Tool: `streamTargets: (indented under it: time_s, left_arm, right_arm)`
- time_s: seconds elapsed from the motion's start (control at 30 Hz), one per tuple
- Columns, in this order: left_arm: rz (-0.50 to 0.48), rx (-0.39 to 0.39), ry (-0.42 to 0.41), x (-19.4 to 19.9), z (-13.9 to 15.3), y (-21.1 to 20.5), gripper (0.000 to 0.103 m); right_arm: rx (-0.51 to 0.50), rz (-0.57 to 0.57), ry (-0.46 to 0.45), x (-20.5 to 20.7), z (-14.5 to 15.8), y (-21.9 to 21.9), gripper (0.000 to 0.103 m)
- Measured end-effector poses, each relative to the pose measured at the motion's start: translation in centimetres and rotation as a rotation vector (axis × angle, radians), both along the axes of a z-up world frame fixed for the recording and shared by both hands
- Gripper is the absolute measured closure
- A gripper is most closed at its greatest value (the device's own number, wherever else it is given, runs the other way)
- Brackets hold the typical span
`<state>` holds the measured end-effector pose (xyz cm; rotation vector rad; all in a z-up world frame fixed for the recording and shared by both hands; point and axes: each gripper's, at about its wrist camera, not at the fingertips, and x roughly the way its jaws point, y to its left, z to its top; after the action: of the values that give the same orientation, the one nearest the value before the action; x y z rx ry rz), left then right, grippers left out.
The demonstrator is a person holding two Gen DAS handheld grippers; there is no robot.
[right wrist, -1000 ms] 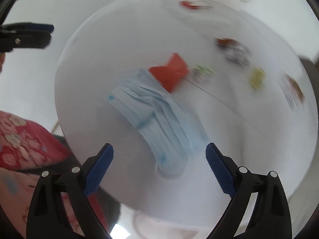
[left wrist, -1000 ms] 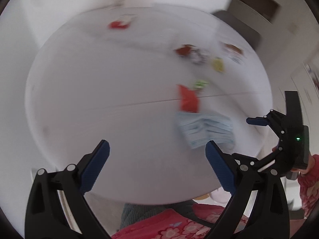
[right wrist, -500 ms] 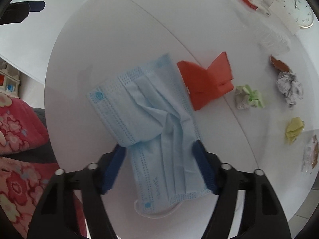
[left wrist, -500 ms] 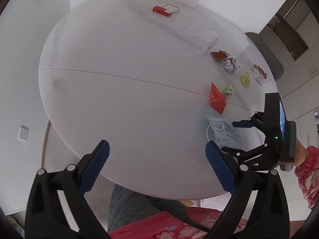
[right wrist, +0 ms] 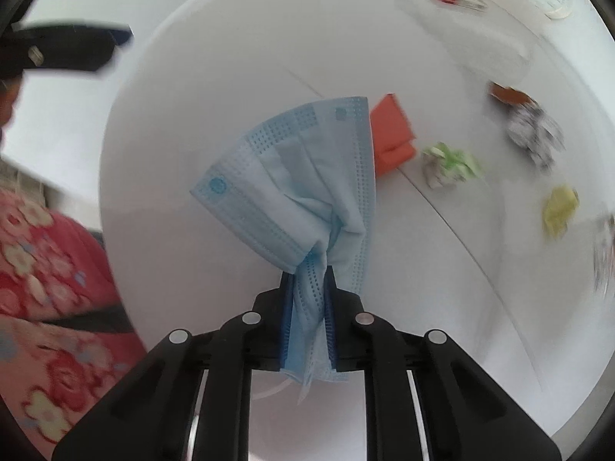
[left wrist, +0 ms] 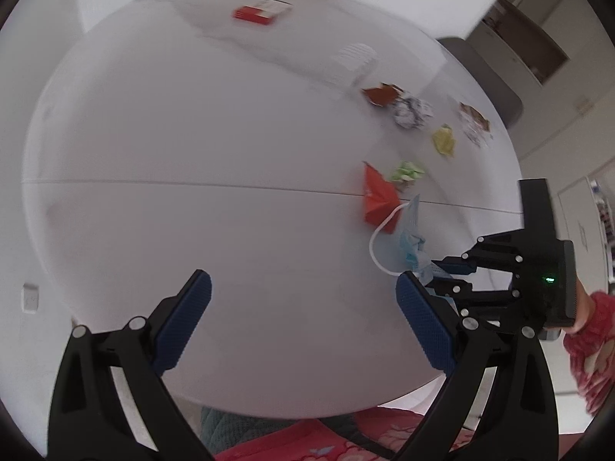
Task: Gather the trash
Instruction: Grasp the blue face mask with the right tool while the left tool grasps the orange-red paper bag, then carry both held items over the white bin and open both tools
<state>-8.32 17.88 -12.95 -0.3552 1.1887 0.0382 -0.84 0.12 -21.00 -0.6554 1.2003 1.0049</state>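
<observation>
Right hand-held gripper (right wrist: 307, 299): your jaws have just closed and now pinch the mask (right wrist: 303, 188), bunched between the pads.
Mask: it fans out beyond your fingertips, over the near right of the counter (right wrist: 238, 77), its far edge over the red paper (right wrist: 392, 134).
Left hand-held gripper (left wrist: 303, 322): your jaws are spread, nothing between them, over the counter's near edge.
Other trash: green wad (right wrist: 449, 165), yellow scrap (right wrist: 559, 207) and grey wad (right wrist: 532, 130) lie farther right, apart.
</observation>
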Motion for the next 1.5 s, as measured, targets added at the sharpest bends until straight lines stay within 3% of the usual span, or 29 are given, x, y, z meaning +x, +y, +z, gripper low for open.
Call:
streamTargets:
  time_s: [0.13, 0.33, 0.47, 0.53, 0.83, 1.13, 1.33, 1.5]
  left_arm:
    - [-0.117, -0.015, 0.018, 3.0, -1.0, -2.0, 0.010]
    - [-0.352, 0.013, 0.061, 8.5, -3.6, -7.0, 0.010]
    - [-0.402, 0.066, 0.098, 10.9, -5.8, -9.1, 0.011]
    - [-0.429, 0.087, 0.119, 12.1, -7.0, -10.2, 0.020]
    - [-0.509, 0.118, 0.140, 13.2, -9.1, -12.4, 0.057]
    - [-0.549, 0.129, 0.090, 13.1, -7.1, -12.3, 0.059]
    - [-0.752, 0.126, 0.006, 10.1, -2.3, -16.7, 0.059]
    - [-0.937, 0.086, -0.022, 6.9, -0.6, -22.4, 0.059]
  right_arm:
    - [0.106, -0.220, 0.029, 0.4, 2.5, -3.7, 0.088]
    - [0.260, -0.690, -0.022, -0.8, 6.1, -10.3, 0.088]
    - [0.310, -0.974, -0.075, -2.4, 8.0, -13.0, 0.087]
    - [0.312, -1.070, -0.102, -3.4, 8.6, -13.6, 0.087]
    - [0.320, -1.252, -0.109, -6.1, 8.6, -14.9, 0.087]
    - [0.356, -1.314, -0.086, -7.5, 8.2, -16.6, 0.087]
    - [0.363, -1.426, -0.085, -10.4, 7.5, -20.3, 0.085]
    - [0.282, -1.548, -0.065, -14.2, 4.3, -24.1, 0.084]
